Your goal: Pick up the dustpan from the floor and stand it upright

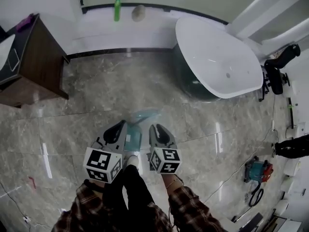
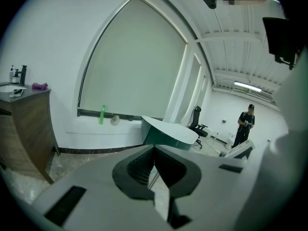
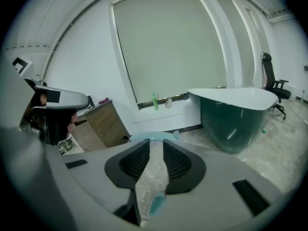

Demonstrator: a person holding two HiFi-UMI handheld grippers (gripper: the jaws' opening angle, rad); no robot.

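Note:
A pale teal dustpan (image 1: pixel 134 137) hangs above the marble floor between my two grippers, its curved rim (image 1: pixel 145 114) pointing away from me. My left gripper (image 1: pixel 120 126) sits at its left side. In the left gripper view the pads (image 2: pixel 144 165) meet at the tips of the left gripper (image 2: pixel 154 150) on a thin pale edge. My right gripper (image 1: pixel 156 127) holds the pan's right side. In the right gripper view the dustpan's teal rim (image 3: pixel 150 136) shows past the tips of the right gripper (image 3: pixel 153 150), with translucent plastic filling the gap between the jaws.
A white and dark green bathtub (image 1: pixel 217 57) stands at the far right. A wooden vanity (image 1: pixel 34 62) is at the far left. A green bottle (image 1: pixel 117 7) stands on the window ledge. Tools (image 1: pixel 256 170) lie on the floor at right. A person (image 2: pixel 246 124) stands far off.

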